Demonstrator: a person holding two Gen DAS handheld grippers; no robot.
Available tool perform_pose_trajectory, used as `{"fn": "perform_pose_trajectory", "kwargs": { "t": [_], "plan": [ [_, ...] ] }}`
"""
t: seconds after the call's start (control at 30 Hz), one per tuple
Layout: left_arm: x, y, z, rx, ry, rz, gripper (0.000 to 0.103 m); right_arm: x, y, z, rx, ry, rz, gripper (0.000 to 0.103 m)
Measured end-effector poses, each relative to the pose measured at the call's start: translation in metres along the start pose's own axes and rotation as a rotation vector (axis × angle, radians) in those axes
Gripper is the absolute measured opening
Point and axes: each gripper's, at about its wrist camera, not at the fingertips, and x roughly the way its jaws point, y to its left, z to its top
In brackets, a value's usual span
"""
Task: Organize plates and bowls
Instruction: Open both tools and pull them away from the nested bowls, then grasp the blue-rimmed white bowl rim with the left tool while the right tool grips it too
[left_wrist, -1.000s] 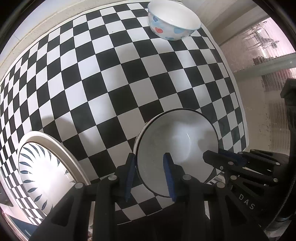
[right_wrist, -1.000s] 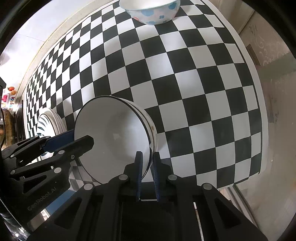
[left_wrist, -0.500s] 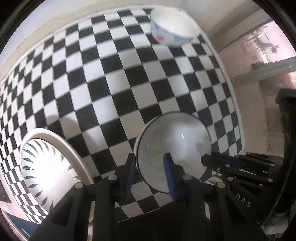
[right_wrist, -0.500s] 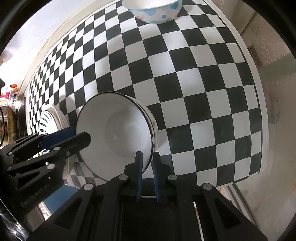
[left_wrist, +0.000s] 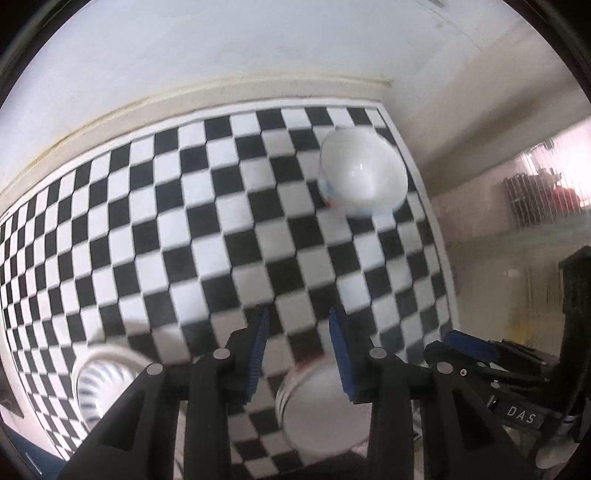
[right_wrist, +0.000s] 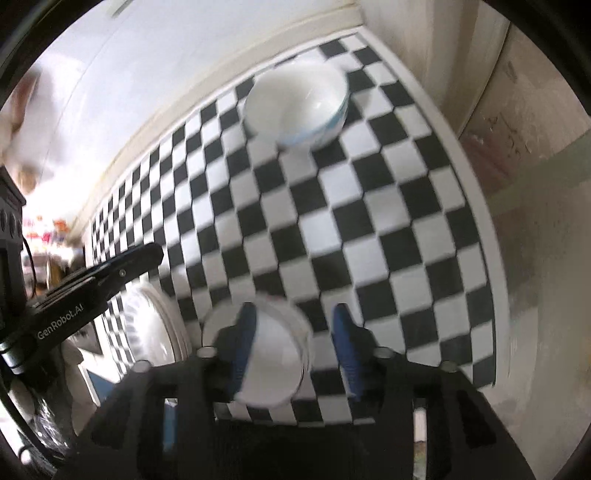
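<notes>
A white bowl with a dark rim (left_wrist: 321, 413) (right_wrist: 273, 369) rests on the checkered cloth near its front edge. My left gripper (left_wrist: 299, 332) hovers above and behind the bowl, jaws opening, only cloth between them. My right gripper (right_wrist: 295, 332) is above the bowl's right rim with its jaws opening wide, and its pads are off the rim. Each gripper shows in the other's view: the right gripper (left_wrist: 465, 343) and the left gripper (right_wrist: 122, 266). A blue-leaf plate (left_wrist: 99, 387) (right_wrist: 151, 325) lies left of the bowl. A spotted bowl (left_wrist: 364, 181) (right_wrist: 295, 107) stands at the far right corner.
The checkered cloth (left_wrist: 221, 229) ends at a pale wall (left_wrist: 258, 55) behind and at a white border (right_wrist: 469, 177) on the right, with floor beyond. Blurred clutter (right_wrist: 40, 236) sits at the far left in the right wrist view.
Both grippers have lifted and tilted up away from the dark-rimmed bowl. The right gripper let go of its rim and spread its jaws. The bowl stays on the cloth.
</notes>
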Motion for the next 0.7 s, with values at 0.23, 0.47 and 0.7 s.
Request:
{"fn": "perform_pose_trajectory", "kwargs": {
  "t": [0.23, 0.47, 0.7],
  "plan": [
    [0.035, -0.011, 0.080, -0.022, 0.048, -0.076, 0.032, 0.014, -0.028, 0.086, 0.087, -0.016, 0.039, 0.048],
    [0.086, -0.017, 0.138, -0.048, 0.118, -0.130, 0.031, 0.048, -0.044, 0.152, 0.120, 0.019, 0.026, 0.048],
    [0.136, -0.024, 0.156, 0.015, 0.195, -0.094, 0.029, 0.082, -0.061, 0.182, 0.138, 0.078, 0.018, 0.048]
  ]
}}
